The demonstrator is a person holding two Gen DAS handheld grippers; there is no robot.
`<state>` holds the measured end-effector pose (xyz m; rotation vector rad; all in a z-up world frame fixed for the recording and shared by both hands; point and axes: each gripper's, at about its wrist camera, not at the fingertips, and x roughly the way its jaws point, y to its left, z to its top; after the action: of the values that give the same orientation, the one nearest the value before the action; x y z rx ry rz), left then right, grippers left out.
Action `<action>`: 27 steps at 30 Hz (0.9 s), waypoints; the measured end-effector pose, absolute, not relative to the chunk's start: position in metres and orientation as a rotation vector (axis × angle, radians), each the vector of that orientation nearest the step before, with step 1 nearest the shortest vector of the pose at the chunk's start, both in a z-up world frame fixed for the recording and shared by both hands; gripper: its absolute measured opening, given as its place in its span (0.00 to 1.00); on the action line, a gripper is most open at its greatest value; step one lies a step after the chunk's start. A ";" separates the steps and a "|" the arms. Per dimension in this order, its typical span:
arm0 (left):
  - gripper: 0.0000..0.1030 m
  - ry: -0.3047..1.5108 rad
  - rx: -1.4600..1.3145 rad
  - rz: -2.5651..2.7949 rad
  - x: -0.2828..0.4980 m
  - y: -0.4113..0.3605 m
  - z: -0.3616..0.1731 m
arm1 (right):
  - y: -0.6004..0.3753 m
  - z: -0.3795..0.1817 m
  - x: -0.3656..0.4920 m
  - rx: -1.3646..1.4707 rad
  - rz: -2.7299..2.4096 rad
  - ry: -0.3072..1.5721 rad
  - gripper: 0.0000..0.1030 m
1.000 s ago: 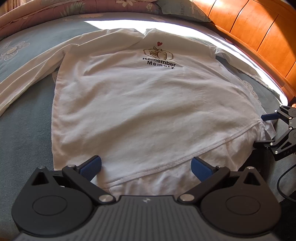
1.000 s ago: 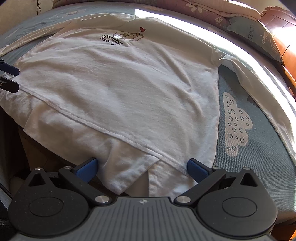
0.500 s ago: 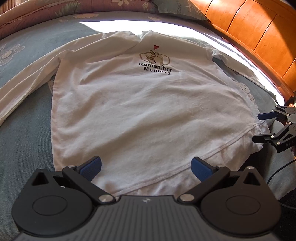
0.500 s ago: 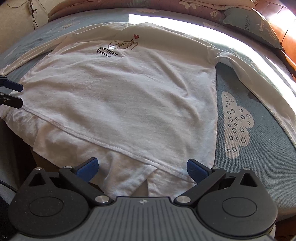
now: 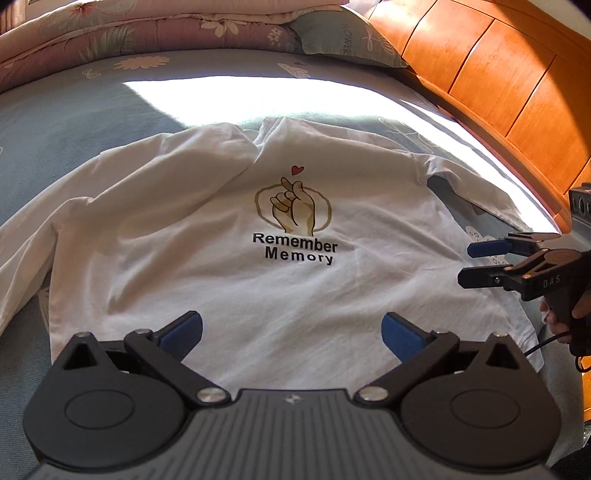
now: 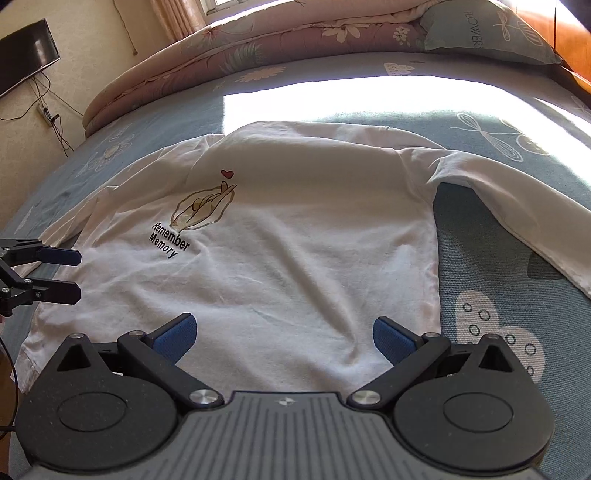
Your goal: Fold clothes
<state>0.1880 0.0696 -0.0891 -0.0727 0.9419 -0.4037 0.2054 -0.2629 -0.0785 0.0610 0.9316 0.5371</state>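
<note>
Both cameras have been carried forward over the garment since a second ago, so that the hem, earlier seen between the fingers, is now hidden under the gripper bodies and the printed chest is seen much nearer.

A blue patterned bed sheet (image 6: 491,266) is seen under everything, with a folded quilt (image 6: 258,40) and a pillow (image 6: 487,33) at twelve o'clock and a wooden headboard (image 5: 491,81) at two o'clock in the left view. Spread flat and face up across the sheet is the white long-sleeved shirt (image 5: 229,288), collar toward twelve o'clock; its right sleeve (image 6: 517,210) is stretched out toward three o'clock in the right view, and the other is trailed off toward nine o'clock in the left view.

The left gripper (image 5: 291,332) is held over the lower body of the shirt with its jaws wide apart and nothing between them. The right gripper (image 6: 282,338) is likewise held spread and empty; whether either touches the cloth cannot be told.

The shirt is judged light, soft and limp, likely to sag and wrinkle wherever it is not supported. A firmer hold would be expected at a seamed edge: the shoulder seam or a cuff for folding a sleeve inward, or the hem corners for the lengthwise fold. No fold is yet made.
</note>
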 end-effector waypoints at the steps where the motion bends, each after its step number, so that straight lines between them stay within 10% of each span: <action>1: 0.99 0.948 -0.086 -0.403 0.194 0.069 -0.093 | -0.264 -0.086 0.209 0.073 0.530 0.944 1.00; 12: 0.99 0.952 -0.324 -0.397 0.210 0.103 -0.120 | -0.307 -0.105 0.208 0.367 0.577 0.842 1.00; 27: 0.99 0.859 -0.352 -0.396 0.312 0.105 -0.104 | -0.269 -0.106 0.196 0.088 0.535 0.796 1.00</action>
<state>0.3121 0.1049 -0.1038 -0.3522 0.8585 -0.3961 0.1963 -0.2695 -0.1059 0.0881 0.7957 0.5347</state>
